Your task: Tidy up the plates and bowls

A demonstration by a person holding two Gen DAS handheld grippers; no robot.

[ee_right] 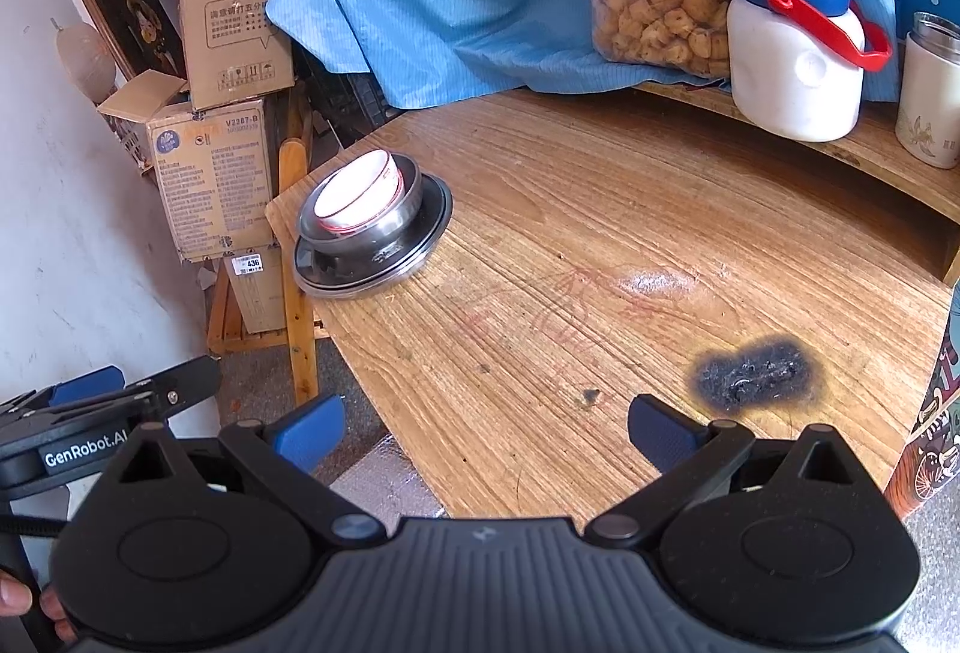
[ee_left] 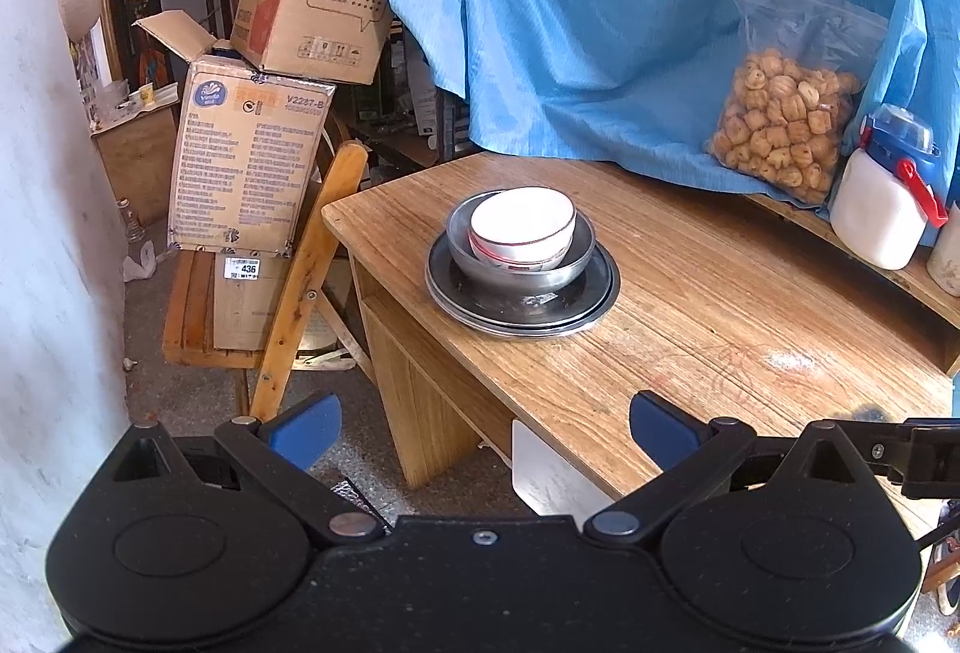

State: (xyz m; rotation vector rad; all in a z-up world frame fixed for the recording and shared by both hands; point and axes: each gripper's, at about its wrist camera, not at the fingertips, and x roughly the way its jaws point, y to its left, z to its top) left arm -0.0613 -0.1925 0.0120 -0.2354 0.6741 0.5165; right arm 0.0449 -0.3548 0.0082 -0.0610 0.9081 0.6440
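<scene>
A white bowl [ee_left: 521, 225] with a red rim line sits inside a steel bowl [ee_left: 522, 266], which rests on stacked metal plates [ee_left: 522, 308] near the left corner of the wooden table [ee_left: 690, 329]. The right wrist view shows the same stack: white bowl [ee_right: 360, 194], steel bowl [ee_right: 384, 224], plates [ee_right: 384, 266]. My left gripper [ee_left: 483, 428] hangs open over the table's front edge, well short of the stack, nothing between its blue fingers. My right gripper [ee_right: 486, 428] is open too, above the table's near edge, right of the stack. The left gripper [ee_right: 90, 401] shows at that view's left edge.
A bag of biscuits [ee_left: 786, 113], a white bottle with a blue lid [ee_left: 888, 191] and a cream jar [ee_right: 933, 95] stand on a raised shelf at the back under blue cloth [ee_left: 600, 11]. A burn mark [ee_right: 753, 374] scars the tabletop. Cardboard boxes [ee_left: 252, 155] and a wooden chair [ee_left: 300, 281] stand left.
</scene>
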